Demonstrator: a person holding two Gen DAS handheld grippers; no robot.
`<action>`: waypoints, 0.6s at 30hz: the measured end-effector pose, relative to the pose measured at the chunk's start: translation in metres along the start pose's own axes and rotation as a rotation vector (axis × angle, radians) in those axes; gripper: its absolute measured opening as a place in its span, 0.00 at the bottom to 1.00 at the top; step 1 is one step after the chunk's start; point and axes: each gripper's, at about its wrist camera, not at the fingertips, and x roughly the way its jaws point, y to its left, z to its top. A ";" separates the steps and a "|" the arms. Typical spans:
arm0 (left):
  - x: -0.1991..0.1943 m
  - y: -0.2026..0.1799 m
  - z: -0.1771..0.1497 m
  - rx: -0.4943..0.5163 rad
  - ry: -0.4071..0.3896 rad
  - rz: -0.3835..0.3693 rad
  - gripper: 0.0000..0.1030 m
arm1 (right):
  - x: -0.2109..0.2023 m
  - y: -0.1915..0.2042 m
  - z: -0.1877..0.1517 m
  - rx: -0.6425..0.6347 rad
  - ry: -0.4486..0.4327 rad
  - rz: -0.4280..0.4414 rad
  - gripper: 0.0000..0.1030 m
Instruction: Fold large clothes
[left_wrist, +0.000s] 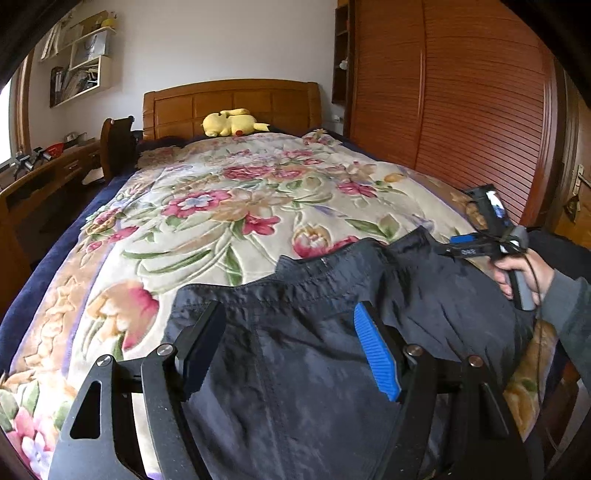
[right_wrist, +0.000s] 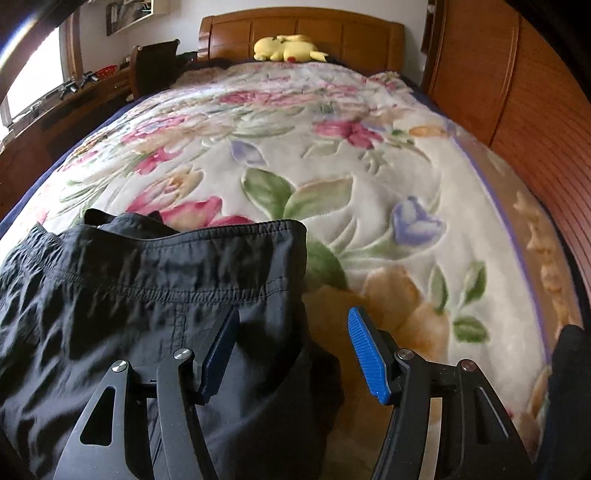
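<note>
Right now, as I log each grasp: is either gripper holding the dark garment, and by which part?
Nothing is held. The left gripper and the right gripper stand open over the dark garment near its waistband.

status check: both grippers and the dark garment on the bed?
Left gripper open, right gripper open, nothing clamped. Dark trousers flat on the floral blanket, waistband toward the headboard. Nothing blocking.

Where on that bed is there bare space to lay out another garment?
The flowered blanket lies bare from the dark trousers' waistband up to the yellow plush toy at the headboard. A second bare patch lies right of the trousers, toward the wardrobe. The near edge is crowded: trousers and both open tools.
</note>
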 end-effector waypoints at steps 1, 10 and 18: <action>-0.001 -0.002 -0.001 0.004 -0.002 -0.002 0.71 | 0.004 -0.001 0.003 0.006 0.007 0.008 0.61; 0.002 -0.009 -0.001 0.015 0.003 -0.009 0.71 | 0.028 0.004 0.016 -0.025 0.027 0.072 0.09; 0.005 -0.010 -0.004 0.015 0.010 -0.006 0.71 | 0.020 -0.002 0.026 -0.015 -0.111 -0.087 0.06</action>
